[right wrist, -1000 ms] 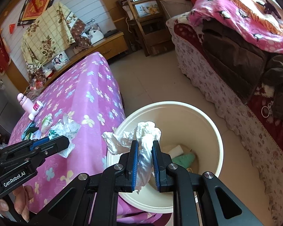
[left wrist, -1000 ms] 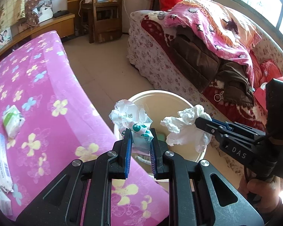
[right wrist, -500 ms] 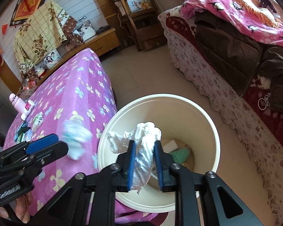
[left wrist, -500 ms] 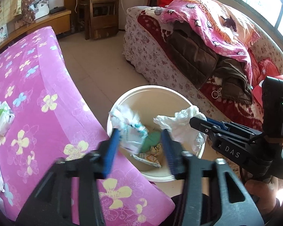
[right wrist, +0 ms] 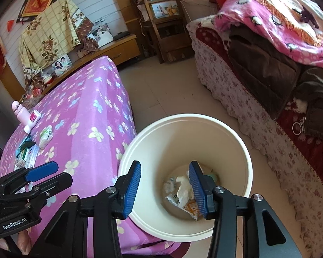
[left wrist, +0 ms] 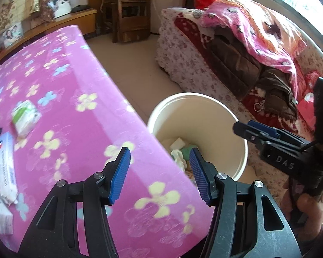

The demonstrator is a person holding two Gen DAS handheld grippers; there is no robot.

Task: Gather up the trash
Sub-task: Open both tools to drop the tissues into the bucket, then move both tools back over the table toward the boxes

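A table under a pink flowered cloth (right wrist: 84, 116) stands left of a cream waste bin (right wrist: 245, 150), the bin's rim touching the hanging cloth. On the cloth lie a green-and-white tissue pack (left wrist: 24, 116), a long white packet (left wrist: 5, 167) and a pink bottle (right wrist: 24, 118). A sofa piled with a pink blanket (right wrist: 280, 21) and brown clothes runs along the right, with bare tiled floor (right wrist: 161, 86) between it and the table.

The crumpled trash (right wrist: 183, 191) lies at the bottom of the bin, below and between the right gripper (right wrist: 164, 190) fingers; its jaws are opening with nothing in them. The left gripper (left wrist: 160, 175) hangs over the table's edge beside the bin, its 2 jaws also opening and empty.
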